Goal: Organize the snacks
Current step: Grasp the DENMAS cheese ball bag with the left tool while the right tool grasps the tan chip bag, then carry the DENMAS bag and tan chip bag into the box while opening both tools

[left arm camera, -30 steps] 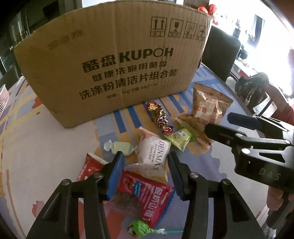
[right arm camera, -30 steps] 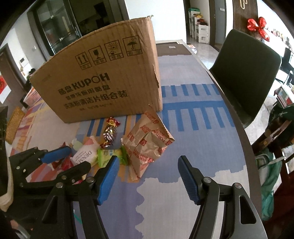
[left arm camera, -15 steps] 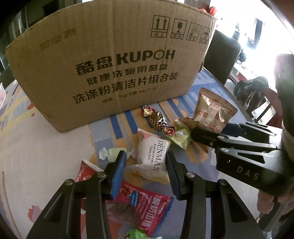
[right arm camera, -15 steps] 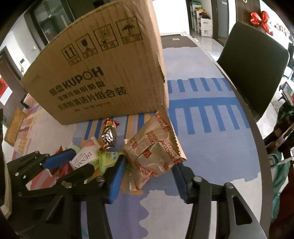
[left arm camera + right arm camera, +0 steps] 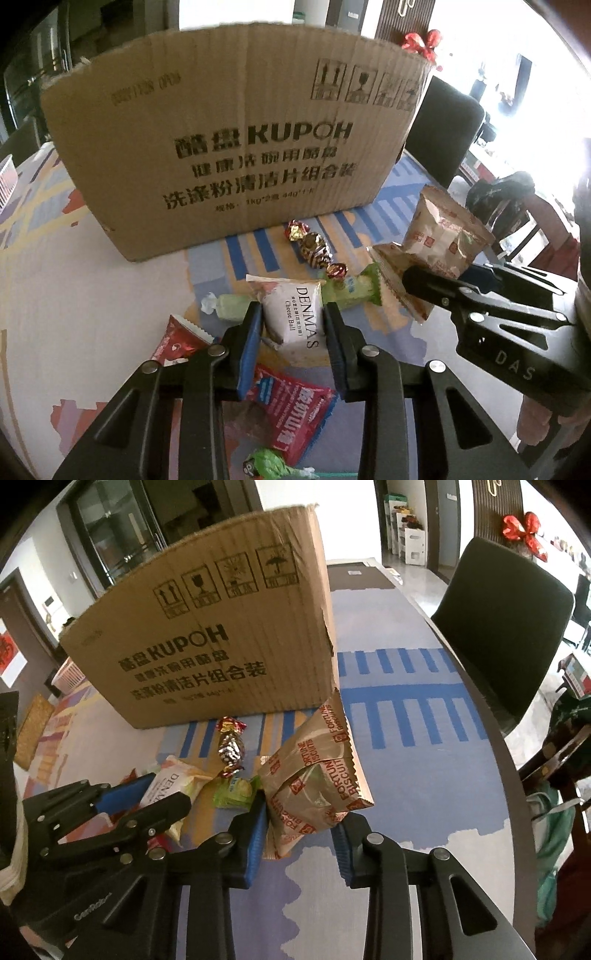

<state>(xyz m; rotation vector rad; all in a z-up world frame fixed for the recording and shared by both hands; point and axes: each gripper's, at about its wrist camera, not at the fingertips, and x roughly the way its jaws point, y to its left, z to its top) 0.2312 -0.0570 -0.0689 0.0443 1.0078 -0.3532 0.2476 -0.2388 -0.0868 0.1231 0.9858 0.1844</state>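
A white DENMAS cheese ball packet (image 5: 295, 321) lies among loose snacks on the patterned tablecloth. My left gripper (image 5: 291, 309) has this packet between its closing jaws, and both blue pads touch its sides. A brown Fortune Biscuits packet (image 5: 314, 771) stands tilted up just to the right. My right gripper (image 5: 301, 812) is closing its jaws around that packet's lower end, pads against it. The large KUPOH cardboard box (image 5: 229, 155) stands right behind the snacks. The two grippers sit side by side, close together.
Around the held packets lie a red packet (image 5: 291, 410), a foil-wrapped candy (image 5: 314, 247), a pale green candy (image 5: 232, 306), a green packet (image 5: 354, 291) and a green lollipop (image 5: 266, 463). A dark chair (image 5: 506, 627) stands past the table's right edge (image 5: 509, 760).
Both pairs of jaws have narrowed. The left ones came in onto the white DENMAS packet. The right ones came in onto the brown biscuit packet, which now stands more upright.
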